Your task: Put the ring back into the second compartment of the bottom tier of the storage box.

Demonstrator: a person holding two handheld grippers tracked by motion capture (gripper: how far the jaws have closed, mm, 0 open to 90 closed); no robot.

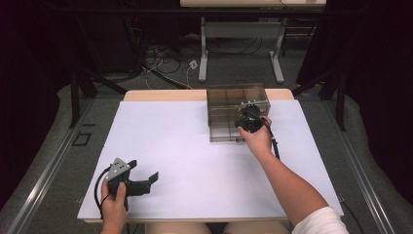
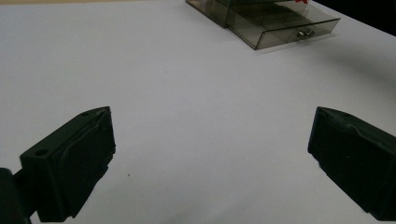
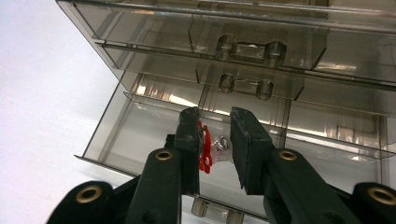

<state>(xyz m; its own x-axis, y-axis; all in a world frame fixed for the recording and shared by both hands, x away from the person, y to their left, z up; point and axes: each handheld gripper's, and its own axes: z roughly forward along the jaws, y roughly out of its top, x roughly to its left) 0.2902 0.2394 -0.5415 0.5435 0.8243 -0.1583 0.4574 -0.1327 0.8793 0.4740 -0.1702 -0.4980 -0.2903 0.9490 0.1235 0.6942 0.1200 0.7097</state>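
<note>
Small clear packet point(image 3: 217, 150) with a red print and a bit of metal inside, pinched between the pads of the right gripper point(image 3: 215, 154) over the open bottom drawer point(image 3: 140, 135) of the smoky see-through drawer box point(image 1: 237, 112). What's inside is hard to make out; the jaws cover its sides. From the high view the hand point(image 1: 257, 139) hides the catch. Over at the near left of the white table point(image 1: 195, 161), the left gripper point(image 2: 210, 140) sits with jaws spread wide, nothing between them.
</note>
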